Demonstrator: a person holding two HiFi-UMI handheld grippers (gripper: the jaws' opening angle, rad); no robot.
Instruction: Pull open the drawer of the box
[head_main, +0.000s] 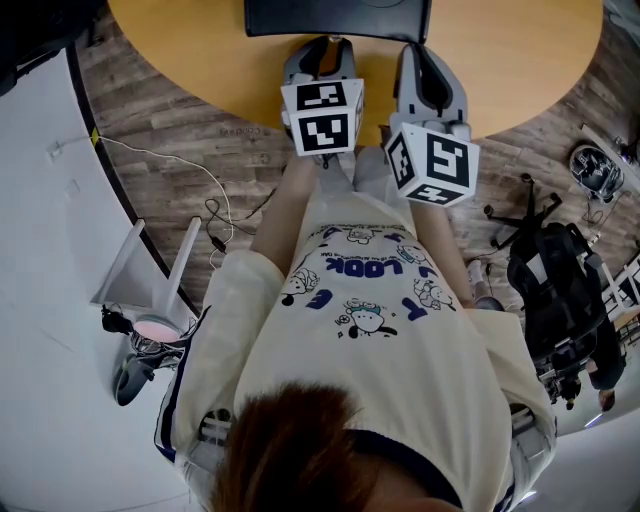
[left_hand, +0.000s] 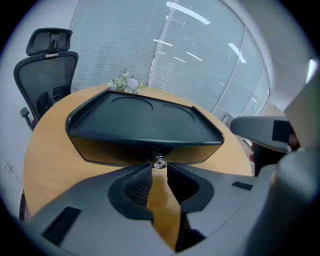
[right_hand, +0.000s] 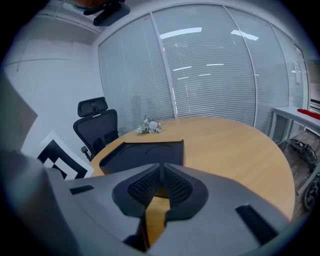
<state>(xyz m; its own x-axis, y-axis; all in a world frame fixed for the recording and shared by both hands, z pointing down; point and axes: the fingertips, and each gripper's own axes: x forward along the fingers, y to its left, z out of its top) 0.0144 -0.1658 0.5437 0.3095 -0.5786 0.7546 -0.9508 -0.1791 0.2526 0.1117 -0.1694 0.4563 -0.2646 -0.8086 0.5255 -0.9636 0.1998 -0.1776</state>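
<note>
Blind-covered glass walls enclose a round wooden table (left_hand: 45, 170). Office chair (left_hand: 46, 75) stands behind the box, to its left. Black box (left_hand: 135, 117) rests on the table, its drawer front (left_hand: 115, 149) facing me and shut flush. My left gripper (left_hand: 159, 168) is at the box front, jaws pinched onto the small metal knob (left_hand: 159, 162) (contact on both sides). My right gripper (right_hand: 161, 171), held right of the box, has its jaws together on nothing. Flowers (left_hand: 127, 83) lie behind the box.

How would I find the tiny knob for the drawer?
Look at the round wooden table, then at the black box on it. Low in the middle of its front sits the knob, small and silver, the only shiny bit on that dark front.
</note>
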